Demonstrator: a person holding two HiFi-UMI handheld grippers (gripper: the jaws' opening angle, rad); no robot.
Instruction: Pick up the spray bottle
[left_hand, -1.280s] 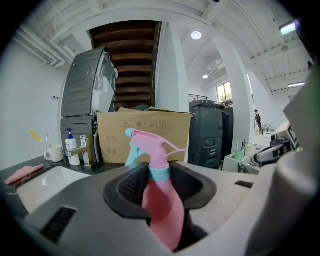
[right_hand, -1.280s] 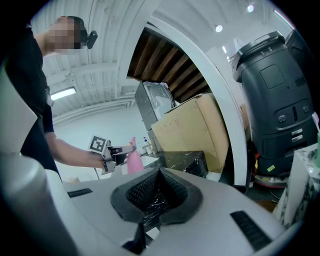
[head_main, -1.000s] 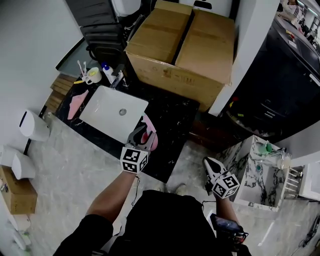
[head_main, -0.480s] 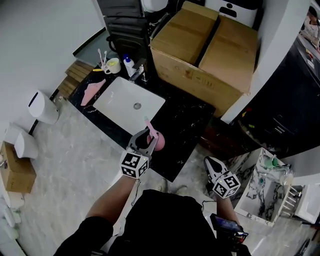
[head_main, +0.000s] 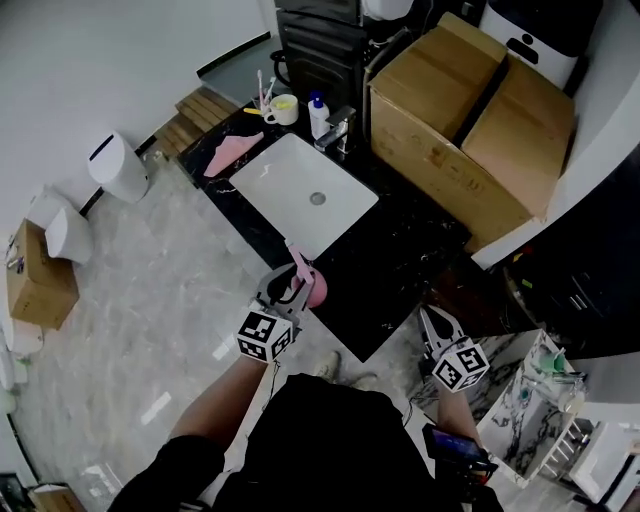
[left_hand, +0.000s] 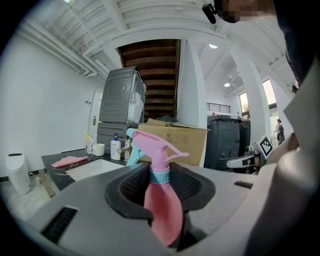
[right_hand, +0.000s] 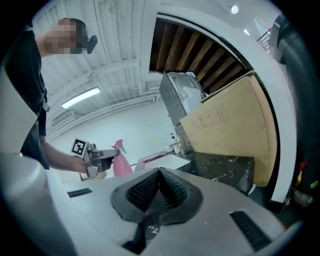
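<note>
A pink spray bottle (left_hand: 161, 205) with a teal collar and a pink trigger head stands upright between the jaws of my left gripper (left_hand: 160, 182), which is shut on its body just below the collar. In the head view the left gripper (head_main: 288, 287) holds the bottle (head_main: 313, 291) in the air at the near edge of the black counter (head_main: 400, 260). My right gripper (head_main: 433, 320) hangs off to the right over the floor, shut and empty. The right gripper view shows its jaws (right_hand: 159, 176) pressed together, with the bottle (right_hand: 120, 164) far off to the left.
The counter holds a white sink (head_main: 305, 195), a faucet (head_main: 343, 127), a soap bottle (head_main: 320, 115), a cup of toothbrushes (head_main: 283, 107) and a pink cloth (head_main: 232, 152). A large cardboard box (head_main: 470, 130) sits on its right end. A white bin (head_main: 118, 165) stands on the marble floor to the left.
The left gripper has carried the bottle back from beside the sink to the counter's near edge. The right gripper has drawn back too, and the counter now lies farther away.
</note>
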